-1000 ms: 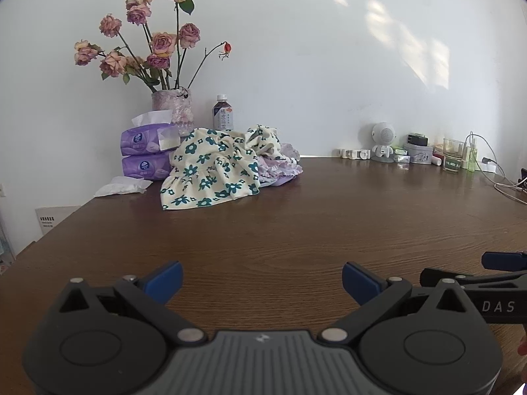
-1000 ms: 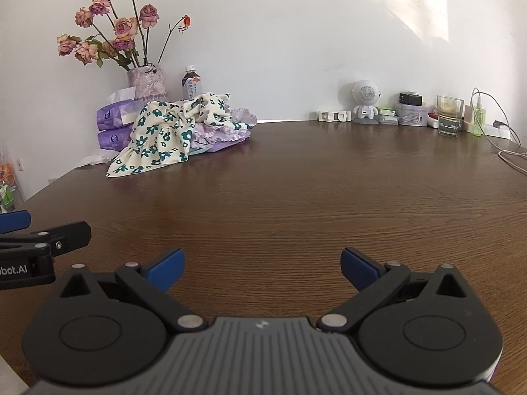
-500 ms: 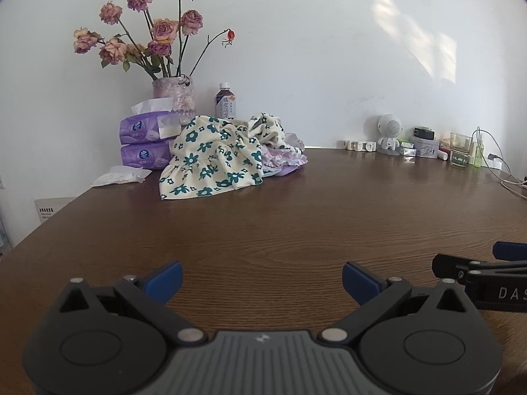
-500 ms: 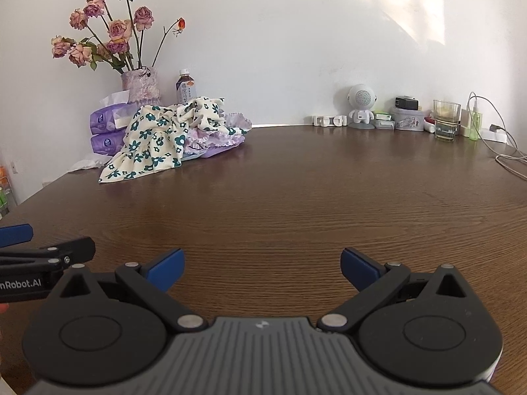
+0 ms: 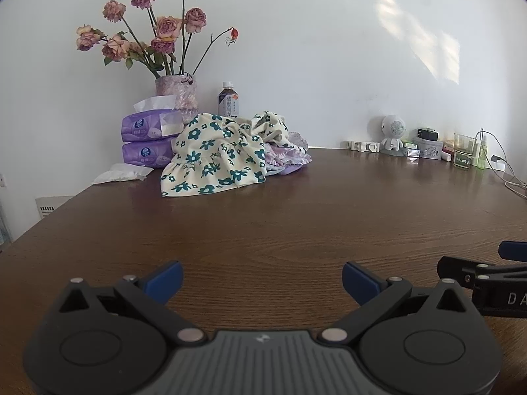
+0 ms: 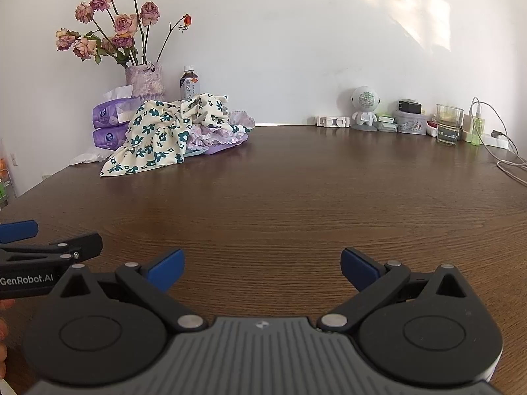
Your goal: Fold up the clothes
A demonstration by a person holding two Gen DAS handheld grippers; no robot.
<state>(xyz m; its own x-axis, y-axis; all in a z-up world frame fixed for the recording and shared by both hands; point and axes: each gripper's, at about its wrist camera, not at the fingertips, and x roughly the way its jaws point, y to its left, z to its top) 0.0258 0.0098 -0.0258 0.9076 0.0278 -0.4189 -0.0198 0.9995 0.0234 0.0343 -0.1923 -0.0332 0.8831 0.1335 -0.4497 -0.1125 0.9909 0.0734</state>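
Both the left gripper (image 5: 262, 278) and right gripper (image 6: 262, 265) hover wide apart and empty over the table (image 5: 296, 223), well short of the clothes (image 5: 224, 154).

Partly hidden and cut off

The floral cloth (image 5: 214, 154) covers most of the purple garment (image 5: 290, 161) and part of the tissue packs (image 5: 148, 138). The bottle (image 5: 228, 102) label is unreadable. The right gripper (image 5: 494, 283) is cut by the frame edge.
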